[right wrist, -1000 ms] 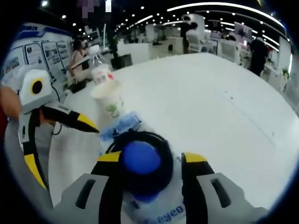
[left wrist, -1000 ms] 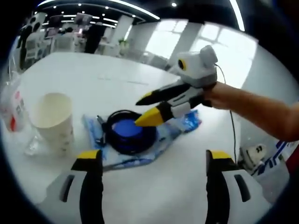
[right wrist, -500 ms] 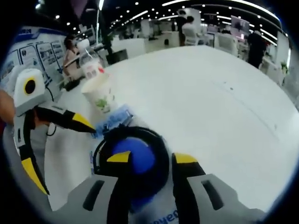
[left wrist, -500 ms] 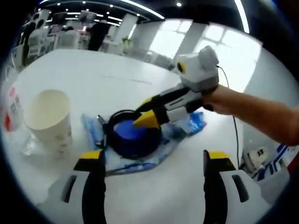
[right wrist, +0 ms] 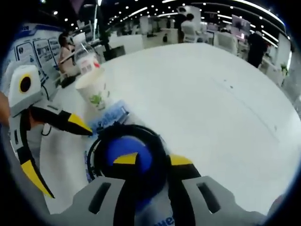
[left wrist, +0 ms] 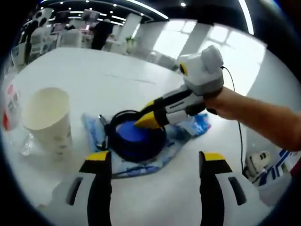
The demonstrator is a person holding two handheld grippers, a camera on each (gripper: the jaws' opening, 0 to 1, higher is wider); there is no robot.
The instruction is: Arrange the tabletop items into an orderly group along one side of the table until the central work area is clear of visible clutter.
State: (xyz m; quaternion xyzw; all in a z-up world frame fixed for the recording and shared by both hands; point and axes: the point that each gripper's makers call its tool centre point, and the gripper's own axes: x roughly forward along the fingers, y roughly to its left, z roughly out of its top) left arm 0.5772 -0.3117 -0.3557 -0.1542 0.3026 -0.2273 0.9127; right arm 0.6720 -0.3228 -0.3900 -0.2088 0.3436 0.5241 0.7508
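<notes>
Right gripper view: the right hand-held gripper [right wrist: 153, 160], jaws narrowed, straddles the blue disc [right wrist: 126, 157] on the bench [right wrist: 211, 99]. The left hand-held gripper [left wrist: 154, 160], jaws wide, sits behind it.

No lettering can be read; print on the blue packet [right wrist: 107, 118] and wall posters [right wrist: 35, 49] is blurred.

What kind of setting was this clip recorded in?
Probably an open-plan office or exhibition hall: a large white table, rows of ceiling lights, other desks and people standing beyond, and poster display boards at the side.
</notes>
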